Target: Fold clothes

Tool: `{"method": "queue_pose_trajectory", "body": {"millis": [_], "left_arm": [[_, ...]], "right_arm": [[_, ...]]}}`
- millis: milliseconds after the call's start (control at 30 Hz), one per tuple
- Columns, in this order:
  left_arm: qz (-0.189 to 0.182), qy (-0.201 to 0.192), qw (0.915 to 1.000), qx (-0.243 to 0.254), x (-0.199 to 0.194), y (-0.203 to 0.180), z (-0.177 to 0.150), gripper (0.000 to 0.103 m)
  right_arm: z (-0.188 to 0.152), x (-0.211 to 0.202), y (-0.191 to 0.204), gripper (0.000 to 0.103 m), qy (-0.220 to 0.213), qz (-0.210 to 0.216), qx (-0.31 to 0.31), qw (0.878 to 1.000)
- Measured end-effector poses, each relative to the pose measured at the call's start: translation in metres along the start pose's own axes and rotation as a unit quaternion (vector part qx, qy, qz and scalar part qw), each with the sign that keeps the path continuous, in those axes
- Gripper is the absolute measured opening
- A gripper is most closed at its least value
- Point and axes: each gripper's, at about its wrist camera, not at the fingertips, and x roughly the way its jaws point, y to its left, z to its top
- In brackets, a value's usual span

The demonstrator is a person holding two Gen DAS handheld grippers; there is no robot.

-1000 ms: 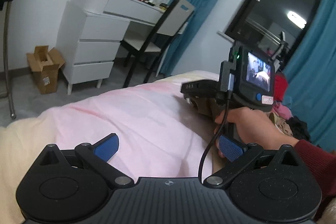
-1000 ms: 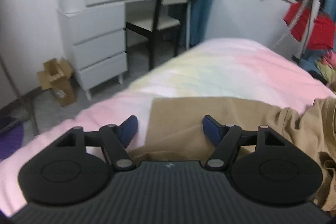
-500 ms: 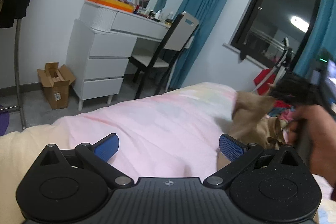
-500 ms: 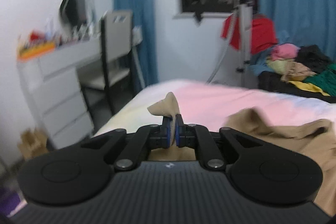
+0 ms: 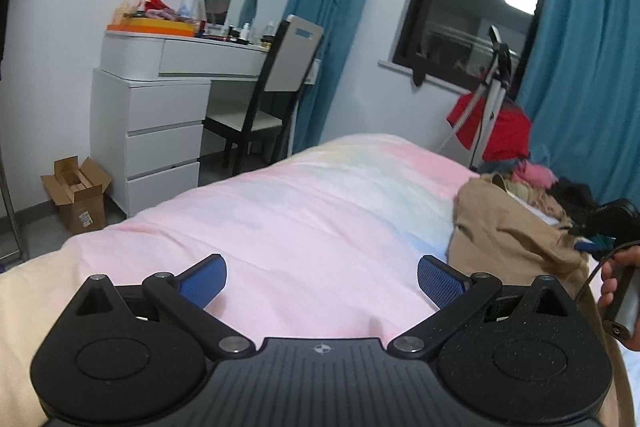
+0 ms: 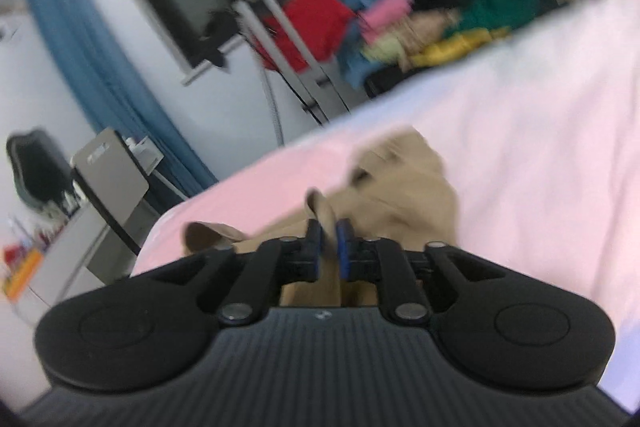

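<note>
A tan garment (image 5: 508,227) lies bunched on the pink bed cover (image 5: 320,203) at the right of the left wrist view. My left gripper (image 5: 322,277) hovers low over the bare cover with its blue pads wide open and nothing between them. At that view's right edge, a hand (image 5: 618,267) holds the right gripper beside the garment. In the blurred, tilted right wrist view, my right gripper (image 6: 329,241) sits over the tan garment (image 6: 404,187). Its jaws are opening, a narrow gap shows, and a fold of the tan cloth still stands between the pads.
A white dressing table (image 5: 148,99) with a mirror, a dark chair (image 5: 272,99) and an open cardboard box (image 5: 78,191) stand beyond the bed's far left. A red garment on a stand (image 5: 496,127) and a pile of mixed clothes (image 6: 432,23) sit by the blue curtains.
The right gripper shut on a corner of the tan garment, swept it far to the right while rolling, and its pads have now parted slightly. The left gripper drifted a little and stayed open.
</note>
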Motion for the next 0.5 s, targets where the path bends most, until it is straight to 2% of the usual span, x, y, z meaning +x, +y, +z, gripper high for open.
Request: {"method": "queue_pose_trajectory", "body": {"millis": [33,67,167,300,400,500], "left_arm": [[0.000,0.002,1.0000,0.005,0.001,-0.004,-0.002,0.103],[-0.001,0.003,1.0000,0.009,0.002,-0.005,-0.003,0.103],[-0.002,0.008,0.9998,0.017,0.003,-0.013,-0.009,0.103],[-0.015,0.014,0.9991,0.037,-0.001,-0.025,-0.016,0.103],[-0.023,0.015,0.9982,0.054,-0.004,-0.032,-0.021,0.103],[-0.023,0.011,0.9983,0.053,-0.007,-0.032,-0.021,0.103]], "right_arm": [[-0.004,-0.006,-0.003,0.059,-0.007,0.005,0.000,1.000],[-0.009,-0.012,-0.004,0.062,-0.016,0.011,-0.002,1.000],[-0.021,-0.037,-0.001,0.063,-0.029,0.034,-0.005,0.999],[-0.051,-0.066,0.001,0.063,-0.002,0.073,0.027,0.997],[-0.073,-0.065,0.010,0.062,0.037,0.075,0.034,0.996],[-0.082,-0.057,0.024,0.061,0.040,0.084,0.002,0.996]]}}
